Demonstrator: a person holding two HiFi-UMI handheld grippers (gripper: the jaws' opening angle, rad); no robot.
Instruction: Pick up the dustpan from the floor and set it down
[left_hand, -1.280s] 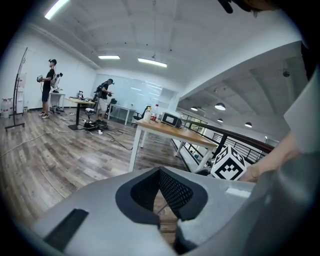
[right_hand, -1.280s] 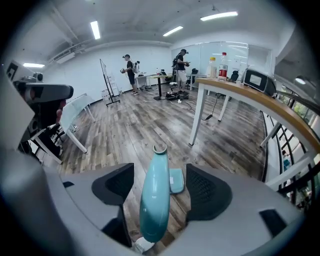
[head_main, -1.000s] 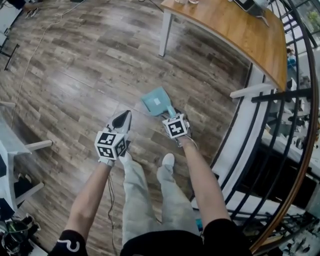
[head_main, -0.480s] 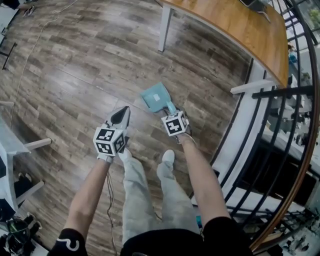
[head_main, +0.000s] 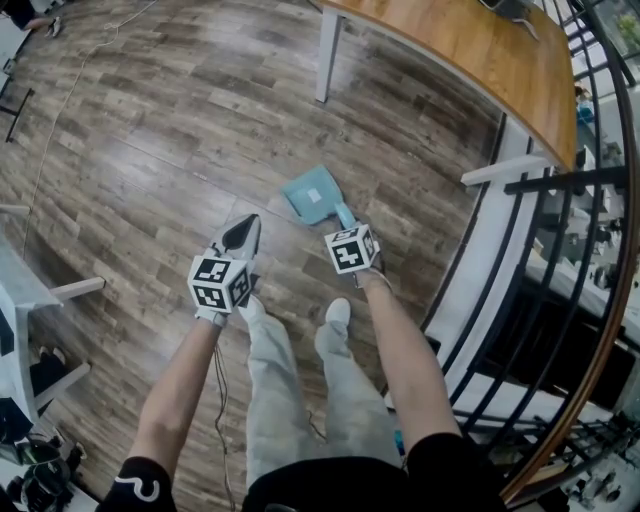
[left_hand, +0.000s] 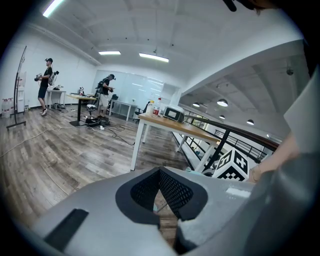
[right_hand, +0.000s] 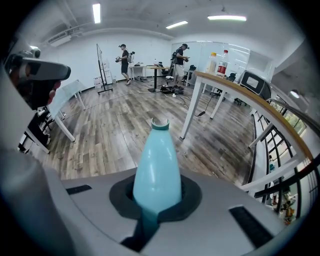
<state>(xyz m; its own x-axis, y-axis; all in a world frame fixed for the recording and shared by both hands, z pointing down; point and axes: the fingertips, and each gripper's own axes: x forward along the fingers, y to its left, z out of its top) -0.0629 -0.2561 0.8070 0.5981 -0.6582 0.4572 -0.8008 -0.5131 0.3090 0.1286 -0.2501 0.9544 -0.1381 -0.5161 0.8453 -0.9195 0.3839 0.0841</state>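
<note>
A teal dustpan (head_main: 310, 192) lies flat on the wood floor ahead of the person's feet, its handle pointing back toward them. My right gripper (head_main: 344, 224) is at that handle. In the right gripper view the teal handle (right_hand: 156, 160) sits between the dark pads (right_hand: 190, 197); the jaws have just been closing and now clamp it. My left gripper (head_main: 243, 232) hovers to the left of the dustpan, apart from it. Its pads (left_hand: 175, 192) meet at the tip with nothing held.
A wooden table (head_main: 480, 50) on a white leg (head_main: 326, 65) stands beyond the dustpan. A black railing (head_main: 560, 300) curves along the right side. The person's shoes (head_main: 336, 322) are just behind the grippers. White frame legs (head_main: 60, 292) stand at the left.
The right gripper has edged slightly forward over the handle. The dustpan still lies on the floor and the left gripper has stayed put.
</note>
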